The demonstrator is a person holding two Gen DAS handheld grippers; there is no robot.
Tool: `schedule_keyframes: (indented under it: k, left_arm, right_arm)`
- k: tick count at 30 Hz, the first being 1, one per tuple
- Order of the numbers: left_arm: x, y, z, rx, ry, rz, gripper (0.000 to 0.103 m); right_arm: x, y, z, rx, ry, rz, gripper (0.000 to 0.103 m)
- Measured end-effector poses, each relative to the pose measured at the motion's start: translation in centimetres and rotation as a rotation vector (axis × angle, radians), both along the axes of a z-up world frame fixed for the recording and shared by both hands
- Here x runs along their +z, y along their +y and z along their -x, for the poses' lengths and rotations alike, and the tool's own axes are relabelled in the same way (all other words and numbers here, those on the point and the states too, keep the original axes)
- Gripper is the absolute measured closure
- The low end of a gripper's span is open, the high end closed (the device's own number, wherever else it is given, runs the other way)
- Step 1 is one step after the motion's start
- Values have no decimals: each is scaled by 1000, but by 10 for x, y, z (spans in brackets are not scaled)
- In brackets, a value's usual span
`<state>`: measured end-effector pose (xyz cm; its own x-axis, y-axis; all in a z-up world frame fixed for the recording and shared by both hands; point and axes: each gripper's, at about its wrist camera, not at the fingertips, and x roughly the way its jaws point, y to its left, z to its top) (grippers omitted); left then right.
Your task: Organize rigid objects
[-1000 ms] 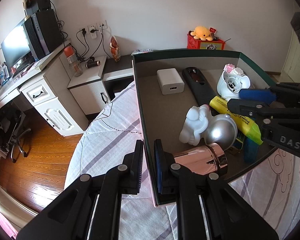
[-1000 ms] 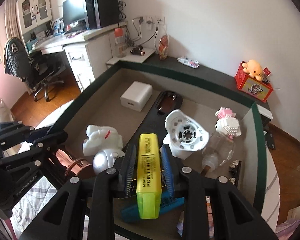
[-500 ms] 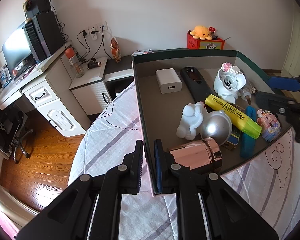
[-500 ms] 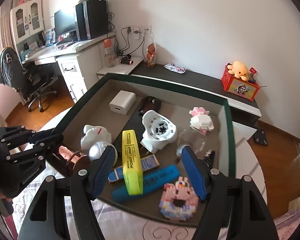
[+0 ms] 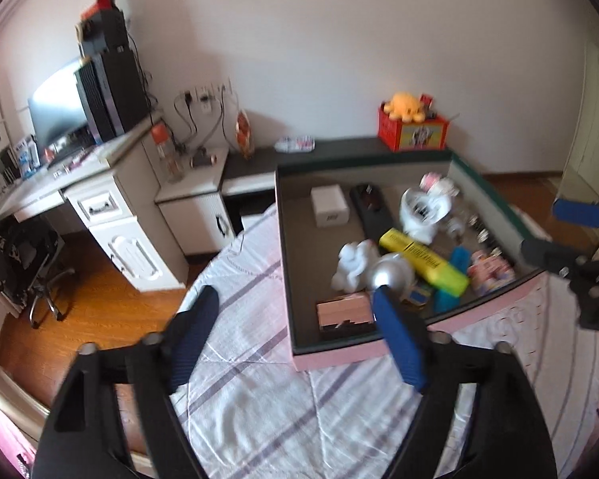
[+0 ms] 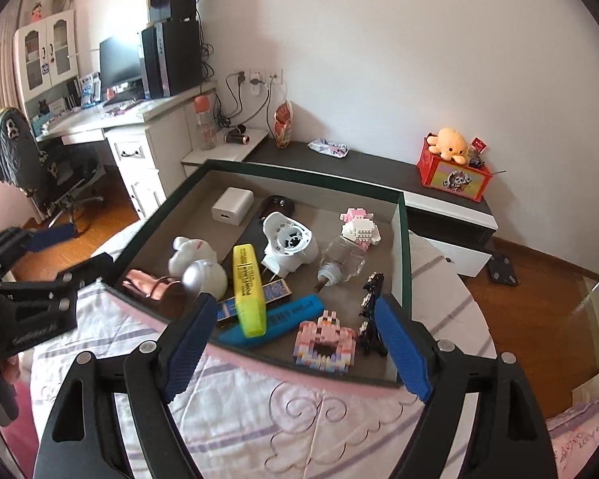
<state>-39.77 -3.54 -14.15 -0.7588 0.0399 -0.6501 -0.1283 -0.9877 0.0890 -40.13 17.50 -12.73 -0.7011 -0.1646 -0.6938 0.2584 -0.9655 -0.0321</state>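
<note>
Both claws gaped empty over the bed, every object resting in the box.

We found the left claw [image 5: 295,331] and right claw [image 6: 295,343] spread wide, gripping nothing, near the pink-sided box [image 6: 283,371] on the striped bedsheet [image 5: 259,399]. The yellow highlighter [image 6: 248,293] lay across a blue case [image 6: 295,313]; its black lettering was too small for us to read. Only the right wrist view showed the black Eiffel tower model [image 6: 369,311] and clear bottle [image 6: 345,259] sharply; the left view blurred them, though it showed the rose-gold cup [image 5: 345,311].
</note>
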Motion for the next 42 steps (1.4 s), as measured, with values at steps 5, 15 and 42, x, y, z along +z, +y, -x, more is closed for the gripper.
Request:
schedule_keyframes:
  k: [5,15,42]
  left_arm:
    - [23,3,-29,8,64,-26,0]
    - [45,23,-85,-8,134,-48,0]
    - [107,34,-265,59,473,-24,0]
  right_arm:
    - [12,6,-27,-22,57,15,0]
    - [28,17,-84,-59,150,50,0]
    - [96,20,-256,-101,443,88,0]
